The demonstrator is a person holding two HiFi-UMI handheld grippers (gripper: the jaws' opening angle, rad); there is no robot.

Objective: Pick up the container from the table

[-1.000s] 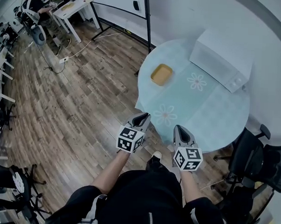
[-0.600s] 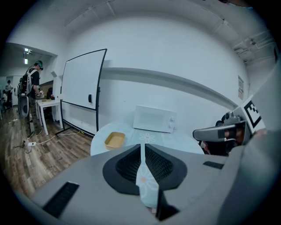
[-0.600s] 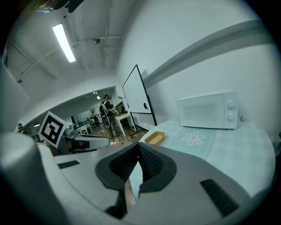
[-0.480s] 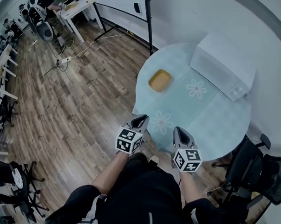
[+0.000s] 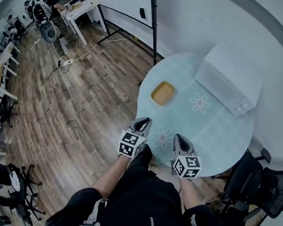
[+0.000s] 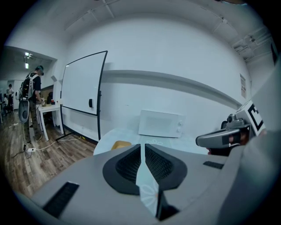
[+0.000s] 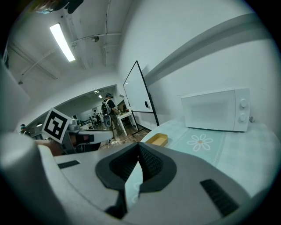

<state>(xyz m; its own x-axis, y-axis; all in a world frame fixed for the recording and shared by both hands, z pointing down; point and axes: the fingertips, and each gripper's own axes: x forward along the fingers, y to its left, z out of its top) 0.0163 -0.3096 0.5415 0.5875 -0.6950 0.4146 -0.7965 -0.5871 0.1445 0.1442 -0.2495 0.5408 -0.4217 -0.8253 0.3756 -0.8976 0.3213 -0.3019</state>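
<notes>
A shallow yellow container (image 5: 162, 93) lies near the far left edge of a round pale-blue table (image 5: 215, 132) with flower prints. It also shows small in the left gripper view (image 6: 120, 144) and the right gripper view (image 7: 156, 139). My left gripper (image 5: 142, 125) hovers at the table's near edge, its jaws together with nothing between them. Beside it my right gripper (image 5: 180, 141) hangs over the near edge, likewise shut and empty. Both point toward the table, well short of the container.
A white microwave (image 5: 229, 79) stands at the table's back right. A whiteboard on a stand (image 5: 132, 6) is behind the table, with cables on the wooden floor. Black office chairs (image 5: 251, 180) crowd the right. A person (image 5: 48, 3) stands at a distant desk.
Both grippers and the person's body have moved forward toward the table, so their tips now reach its near edge. The container has not moved on the table.
</notes>
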